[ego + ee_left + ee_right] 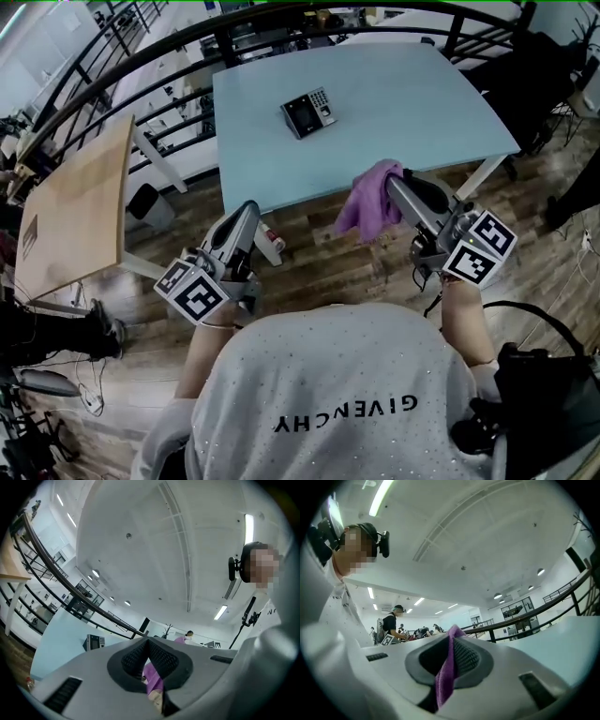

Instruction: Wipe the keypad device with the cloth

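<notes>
Pale blue table stretches ahead of both tongs, and the keypad device lies on it well beyond their tips, roughly between their two lines. The right gripper is clenched on the purple cloth, which hangs from its jaws just short of the table edge. The left gripper has its jaws closed together on nothing.

Pale blue desk on white legs, wood-plank floor under it. Light wooden table to L, apart from desk. Black curved railing runs behind both. White ceiling w/ strip lights & round spots. Distant people in bg.
</notes>
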`<state>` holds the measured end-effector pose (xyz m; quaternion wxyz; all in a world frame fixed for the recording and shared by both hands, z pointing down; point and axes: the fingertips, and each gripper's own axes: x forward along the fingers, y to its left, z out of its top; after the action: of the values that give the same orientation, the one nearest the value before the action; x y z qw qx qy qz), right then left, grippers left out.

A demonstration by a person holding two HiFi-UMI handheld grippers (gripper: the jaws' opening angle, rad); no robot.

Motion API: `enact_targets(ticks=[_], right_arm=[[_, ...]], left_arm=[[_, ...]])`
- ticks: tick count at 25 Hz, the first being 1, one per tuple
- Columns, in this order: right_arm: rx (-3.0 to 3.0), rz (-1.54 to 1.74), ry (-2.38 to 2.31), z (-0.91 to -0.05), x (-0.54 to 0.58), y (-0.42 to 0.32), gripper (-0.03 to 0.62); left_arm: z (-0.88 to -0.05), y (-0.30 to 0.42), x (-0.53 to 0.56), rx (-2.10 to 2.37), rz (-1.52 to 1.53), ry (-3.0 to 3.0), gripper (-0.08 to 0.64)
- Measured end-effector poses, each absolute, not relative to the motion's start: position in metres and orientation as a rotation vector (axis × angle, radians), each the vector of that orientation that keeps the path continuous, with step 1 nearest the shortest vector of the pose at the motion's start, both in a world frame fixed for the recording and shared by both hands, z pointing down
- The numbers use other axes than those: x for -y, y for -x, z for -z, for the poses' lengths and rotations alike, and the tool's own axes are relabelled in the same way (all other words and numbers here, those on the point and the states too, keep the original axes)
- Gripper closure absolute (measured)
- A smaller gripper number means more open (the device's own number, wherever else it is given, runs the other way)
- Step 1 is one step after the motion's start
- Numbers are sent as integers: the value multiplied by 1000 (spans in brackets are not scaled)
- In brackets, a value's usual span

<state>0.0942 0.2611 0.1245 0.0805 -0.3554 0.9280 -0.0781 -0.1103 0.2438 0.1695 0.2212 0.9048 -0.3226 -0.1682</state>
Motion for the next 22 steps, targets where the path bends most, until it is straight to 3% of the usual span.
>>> enact_targets(ticks=[9,22], right_arm=[[-2711,294,921,-126,-200,-136,571],[-2725,566,1004,-210,-111,-127,571]], left_arm=[[-179,84,-195,969,467,-2436,566],[-239,77,-133,1026,365,-2310,566]])
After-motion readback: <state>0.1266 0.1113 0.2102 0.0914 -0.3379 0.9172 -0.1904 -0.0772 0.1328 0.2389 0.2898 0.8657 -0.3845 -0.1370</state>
